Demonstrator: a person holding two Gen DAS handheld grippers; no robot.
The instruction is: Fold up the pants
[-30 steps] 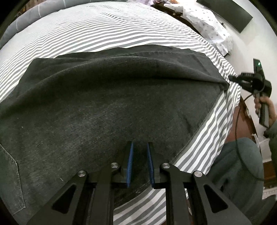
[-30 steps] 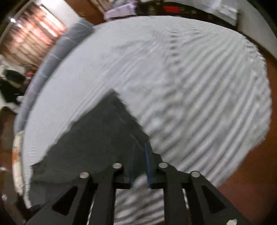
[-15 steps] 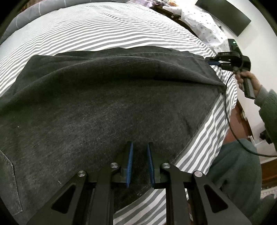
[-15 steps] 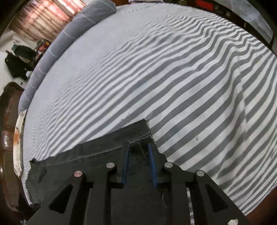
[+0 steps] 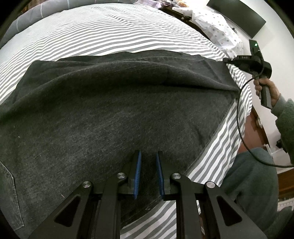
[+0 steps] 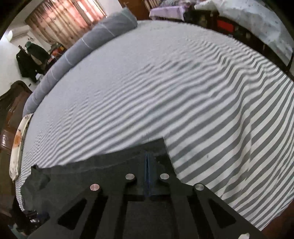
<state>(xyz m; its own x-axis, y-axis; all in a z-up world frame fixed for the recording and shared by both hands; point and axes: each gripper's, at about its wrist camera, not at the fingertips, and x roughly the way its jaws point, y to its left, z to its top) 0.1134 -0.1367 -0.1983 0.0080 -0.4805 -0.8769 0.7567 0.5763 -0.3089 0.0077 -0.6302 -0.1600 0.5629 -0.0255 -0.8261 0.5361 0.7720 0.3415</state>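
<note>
Dark grey pants (image 5: 114, 110) lie spread on a grey-and-white striped bed (image 5: 102, 31), folded lengthwise with a ridge across the far part. My left gripper (image 5: 148, 161) is open, its blue pads just above the pants near their front hem. My right gripper (image 6: 148, 161) is shut on the far corner of the pants (image 6: 110, 171); it also shows in the left wrist view (image 5: 227, 61) at the pants' far right corner, held by a hand.
A rolled grey bolster (image 6: 77, 49) lies along the bed's far side. Wooden furniture (image 6: 11, 103) and curtains (image 6: 69, 16) stand beyond it. A spotted white cloth (image 5: 216, 27) and a dark screen (image 5: 237, 16) are at the right. The person's leg (image 5: 251, 183) is beside the bed edge.
My right gripper moved onto the far right corner of the pants and closed on it. My left gripper has stayed open over the front hem.
</note>
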